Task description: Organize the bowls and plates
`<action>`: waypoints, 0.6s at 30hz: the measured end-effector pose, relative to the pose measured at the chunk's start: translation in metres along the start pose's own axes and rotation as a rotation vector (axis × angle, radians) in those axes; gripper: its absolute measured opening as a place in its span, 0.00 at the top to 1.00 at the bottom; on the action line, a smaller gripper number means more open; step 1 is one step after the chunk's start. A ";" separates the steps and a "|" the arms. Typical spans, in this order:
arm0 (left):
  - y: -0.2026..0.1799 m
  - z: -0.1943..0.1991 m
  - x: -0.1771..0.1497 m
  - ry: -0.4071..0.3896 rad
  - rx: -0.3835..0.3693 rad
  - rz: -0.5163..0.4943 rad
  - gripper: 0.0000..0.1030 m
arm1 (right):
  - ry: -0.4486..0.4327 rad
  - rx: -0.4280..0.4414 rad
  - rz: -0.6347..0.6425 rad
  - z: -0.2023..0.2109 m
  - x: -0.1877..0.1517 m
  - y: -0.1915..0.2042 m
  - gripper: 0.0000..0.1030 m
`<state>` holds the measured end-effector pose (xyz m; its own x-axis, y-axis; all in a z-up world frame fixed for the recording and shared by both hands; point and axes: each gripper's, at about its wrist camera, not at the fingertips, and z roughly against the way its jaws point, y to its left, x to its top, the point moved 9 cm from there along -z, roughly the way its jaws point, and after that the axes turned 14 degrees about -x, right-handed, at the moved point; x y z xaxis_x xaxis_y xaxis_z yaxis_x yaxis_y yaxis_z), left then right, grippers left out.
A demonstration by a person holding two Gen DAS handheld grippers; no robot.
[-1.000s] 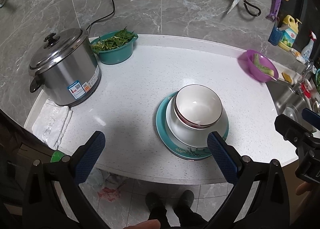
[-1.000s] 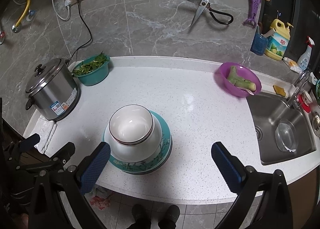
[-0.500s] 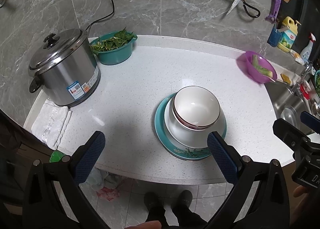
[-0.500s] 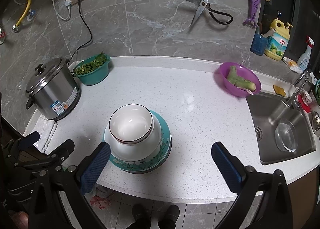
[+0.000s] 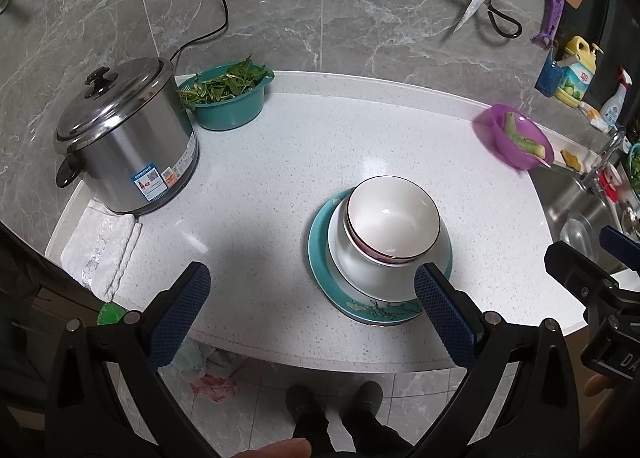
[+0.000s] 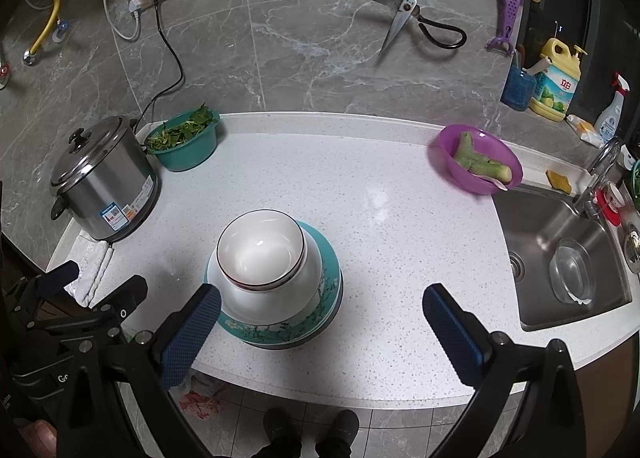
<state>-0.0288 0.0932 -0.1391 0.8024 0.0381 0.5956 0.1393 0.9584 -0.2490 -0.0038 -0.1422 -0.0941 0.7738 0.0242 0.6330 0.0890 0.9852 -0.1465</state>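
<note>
Seemed near the end: small bowl [image 6: 260, 250] nested in bigger bowl [image 6: 276, 298] on teal plate [image 6: 328, 290]. Left gripper [image 5: 312, 312] and right gripper [image 6: 320, 322] spread wide, holding nothing, at 6 o'clock of the stack. Next, probably only pulling away.

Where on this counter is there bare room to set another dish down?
The widest bare patch of counter lies between the stacked bowls and plate, the green basin and the purple bowl. Another strip runs between the stack and the sink. The left end is crowded by the steel pot and cloth.
</note>
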 end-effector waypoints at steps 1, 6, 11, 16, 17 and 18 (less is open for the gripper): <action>0.000 0.000 0.000 0.000 0.000 0.000 0.00 | 0.000 0.000 0.000 0.000 0.000 0.000 0.00; -0.001 0.002 0.000 -0.005 0.004 0.000 0.00 | -0.001 0.001 0.001 0.000 0.001 -0.001 0.00; -0.003 0.003 0.000 -0.005 0.007 0.003 0.00 | -0.001 0.002 0.001 0.000 0.001 -0.001 0.00; -0.004 0.006 -0.003 -0.011 0.013 0.010 0.00 | -0.004 0.005 0.005 -0.001 0.004 0.000 0.00; -0.004 0.006 -0.003 -0.011 0.011 0.009 0.00 | -0.004 0.006 0.003 0.000 0.004 0.000 0.00; -0.004 0.006 -0.003 -0.011 0.014 0.008 0.00 | -0.004 0.006 0.003 0.000 0.004 0.000 0.00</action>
<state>-0.0352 0.0907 -0.1356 0.7972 0.0491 0.6017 0.1247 0.9618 -0.2436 -0.0005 -0.1419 -0.0919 0.7717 0.0277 0.6354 0.0832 0.9861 -0.1440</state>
